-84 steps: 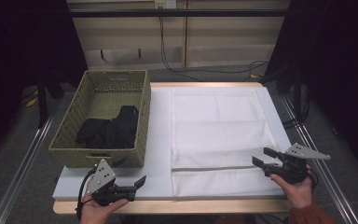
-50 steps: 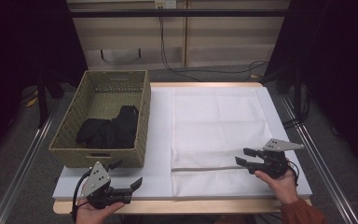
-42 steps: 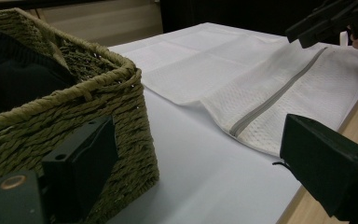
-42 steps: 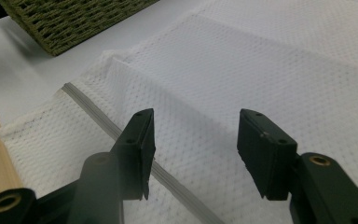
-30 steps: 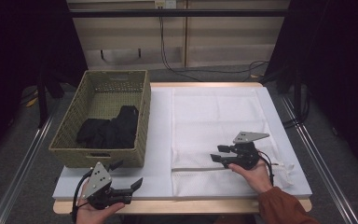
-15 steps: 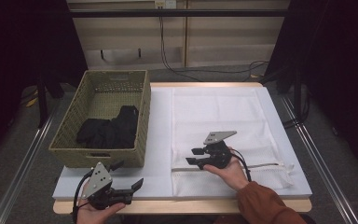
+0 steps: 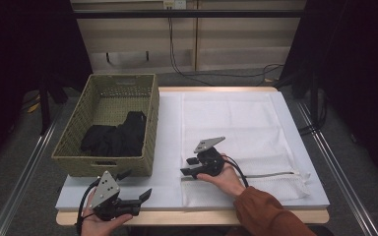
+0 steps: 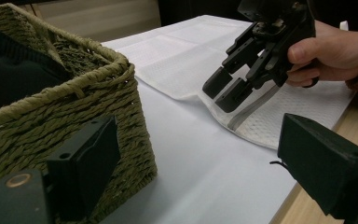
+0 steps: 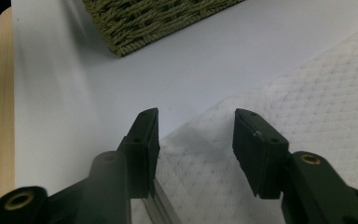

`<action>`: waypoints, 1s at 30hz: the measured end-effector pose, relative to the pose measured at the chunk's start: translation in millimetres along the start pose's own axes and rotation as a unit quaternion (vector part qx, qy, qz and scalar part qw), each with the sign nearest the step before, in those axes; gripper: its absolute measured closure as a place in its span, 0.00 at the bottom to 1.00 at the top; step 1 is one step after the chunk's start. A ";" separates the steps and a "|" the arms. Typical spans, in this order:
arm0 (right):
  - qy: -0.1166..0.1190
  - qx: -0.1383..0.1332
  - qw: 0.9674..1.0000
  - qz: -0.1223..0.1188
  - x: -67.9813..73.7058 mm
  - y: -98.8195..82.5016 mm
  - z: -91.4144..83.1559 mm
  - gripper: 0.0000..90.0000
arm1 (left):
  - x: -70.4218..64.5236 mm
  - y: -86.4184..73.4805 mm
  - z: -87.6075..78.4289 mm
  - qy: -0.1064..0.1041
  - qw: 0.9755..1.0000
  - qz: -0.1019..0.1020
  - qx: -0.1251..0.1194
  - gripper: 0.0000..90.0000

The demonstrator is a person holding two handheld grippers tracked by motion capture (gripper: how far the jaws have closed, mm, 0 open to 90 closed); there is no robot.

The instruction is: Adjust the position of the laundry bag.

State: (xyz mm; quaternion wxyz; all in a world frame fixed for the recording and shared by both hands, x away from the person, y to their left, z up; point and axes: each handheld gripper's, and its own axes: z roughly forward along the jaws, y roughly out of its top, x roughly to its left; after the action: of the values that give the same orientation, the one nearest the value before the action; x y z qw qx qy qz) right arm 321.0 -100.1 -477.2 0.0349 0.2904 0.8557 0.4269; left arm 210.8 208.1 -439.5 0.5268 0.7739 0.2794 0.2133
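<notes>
Evidently the step in hand is seizing the near left corner of the white mesh bag (image 7: 236, 132), which lies flat on the white mat (image 7: 170, 147), its grey zip strip running along the near edge. That corner sits directly beneath the right gripper (image 7: 191, 167), whose jaws stand apart, empty, straddling the bag's edge in the right gripper view (image 9: 193, 135). To do it well, the person should lower until one jaw slides under the fabric edge, then pinch fabric alone, not the mat. Left of it stands the wicker basket (image 7: 74, 147) holding dark clothing (image 7: 115, 137). The left gripper (image 7: 137, 197) hovers, spread wide and empty, at the table's near edge. Compared with earlier, the right gripper has travelled from the bag's right end leftward along the zip; the left has barely shifted.
</notes>
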 end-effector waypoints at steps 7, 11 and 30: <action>-0.002 0.011 1.000 -0.010 0.7 -1.3 10.9 0.45 | 0.8 -0.3 -0.3 0.000 1.000 0.002 0.005 0.14; -0.002 0.009 1.000 -0.017 1.9 -3.0 13.8 0.44 | 0.4 -0.2 0.9 0.001 1.000 0.000 0.006 0.14; -0.030 0.004 1.000 -0.010 -7.5 -2.7 14.1 0.87 | 2.4 -0.2 1.6 0.010 1.000 -0.003 0.002 0.15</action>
State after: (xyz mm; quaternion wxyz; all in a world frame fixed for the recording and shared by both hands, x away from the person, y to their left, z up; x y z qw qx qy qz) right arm 330.2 -95.3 -489.6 0.0631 0.2945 0.8591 0.4139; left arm 213.6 208.6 -440.1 0.5230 0.7722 0.2871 0.2185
